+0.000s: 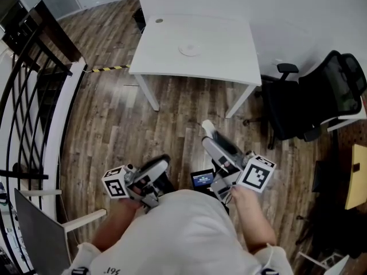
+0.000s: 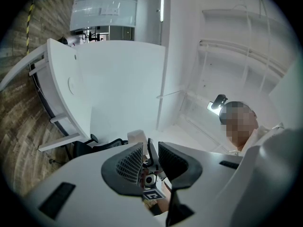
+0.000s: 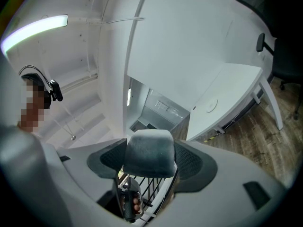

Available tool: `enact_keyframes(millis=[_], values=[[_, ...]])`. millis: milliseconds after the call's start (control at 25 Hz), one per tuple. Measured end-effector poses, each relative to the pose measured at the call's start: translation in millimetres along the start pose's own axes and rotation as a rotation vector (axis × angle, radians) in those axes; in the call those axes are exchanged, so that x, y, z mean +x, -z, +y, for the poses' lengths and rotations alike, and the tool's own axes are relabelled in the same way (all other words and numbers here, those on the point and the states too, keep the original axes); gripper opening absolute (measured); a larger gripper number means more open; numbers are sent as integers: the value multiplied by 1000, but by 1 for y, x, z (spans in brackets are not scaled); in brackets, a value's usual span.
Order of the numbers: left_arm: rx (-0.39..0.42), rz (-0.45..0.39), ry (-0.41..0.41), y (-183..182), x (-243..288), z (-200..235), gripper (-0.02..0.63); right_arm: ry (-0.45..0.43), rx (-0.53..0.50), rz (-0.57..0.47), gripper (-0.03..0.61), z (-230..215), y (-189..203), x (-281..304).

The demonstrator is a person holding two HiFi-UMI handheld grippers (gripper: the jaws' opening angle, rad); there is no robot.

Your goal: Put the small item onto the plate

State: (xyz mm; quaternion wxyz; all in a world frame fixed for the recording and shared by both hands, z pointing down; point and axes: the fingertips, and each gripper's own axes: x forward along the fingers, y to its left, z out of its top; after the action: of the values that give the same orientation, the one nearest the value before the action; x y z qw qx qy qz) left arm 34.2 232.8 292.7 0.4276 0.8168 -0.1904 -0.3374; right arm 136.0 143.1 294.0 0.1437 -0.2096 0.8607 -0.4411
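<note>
A white round plate lies on the white table far ahead of me; it also shows as a faint disc, the plate and plate, in both gripper views. My right gripper is held at waist height, well short of the table, shut on a small pale grey rounded block that sits between its pads. The block shows at the gripper's tip. My left gripper is beside it at the left, its jaws a narrow gap apart with nothing between them.
Wood floor lies between me and the table. A black office chair stands right of the table. A black stair railing runs along the left, with yellow-black tape on the floor. A small dark spot marks the table's far corner.
</note>
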Motion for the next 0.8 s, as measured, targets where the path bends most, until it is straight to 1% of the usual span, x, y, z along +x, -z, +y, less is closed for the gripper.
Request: enact_keyframes(millis=[800], values=[[5, -5, -10, 5, -1, -4, 104, -4, -6, 15, 314, 5, 2, -7]])
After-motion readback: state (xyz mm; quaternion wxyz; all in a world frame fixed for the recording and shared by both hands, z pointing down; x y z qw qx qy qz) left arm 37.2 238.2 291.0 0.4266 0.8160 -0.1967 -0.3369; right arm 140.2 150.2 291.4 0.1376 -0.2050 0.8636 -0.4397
